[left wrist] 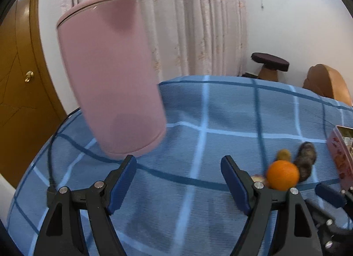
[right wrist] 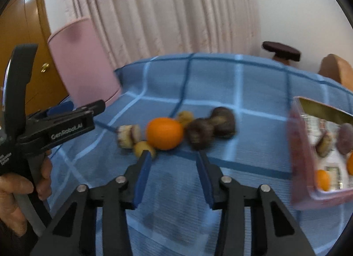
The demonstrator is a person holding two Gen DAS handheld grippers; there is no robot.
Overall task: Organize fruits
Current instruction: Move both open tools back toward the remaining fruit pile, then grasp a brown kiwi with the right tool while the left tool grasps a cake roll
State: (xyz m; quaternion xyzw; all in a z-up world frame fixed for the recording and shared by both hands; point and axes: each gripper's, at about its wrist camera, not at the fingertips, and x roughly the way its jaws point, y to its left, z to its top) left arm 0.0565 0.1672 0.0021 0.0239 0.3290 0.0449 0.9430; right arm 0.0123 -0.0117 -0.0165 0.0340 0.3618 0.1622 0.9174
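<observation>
An orange point(right wrist: 165, 133) lies on the blue checked cloth point(right wrist: 220, 83) in a small cluster. With it are two dark fruits point(right wrist: 209, 130), a brownish one point(right wrist: 185, 118) behind, a small yellow one point(right wrist: 143, 148) and a pale cut piece point(right wrist: 129, 135). My right gripper point(right wrist: 173, 154) hangs just in front of the cluster, open, nothing between its fingers. A pink box point(right wrist: 320, 156) at the right holds several fruits. My left gripper point(left wrist: 178, 161) is open over bare cloth, with the orange point(left wrist: 282, 175) off to its right. Everything is blurred.
A tall pink cylinder point(left wrist: 110, 79) stands at the table's left, close to the left gripper. A black cable point(left wrist: 51, 167) runs along the left table edge. Behind the table are a curtain, a dark stool point(left wrist: 270, 61) and a brown chair point(left wrist: 326, 83). A hand point(right wrist: 15, 192) holds the left gripper's handle.
</observation>
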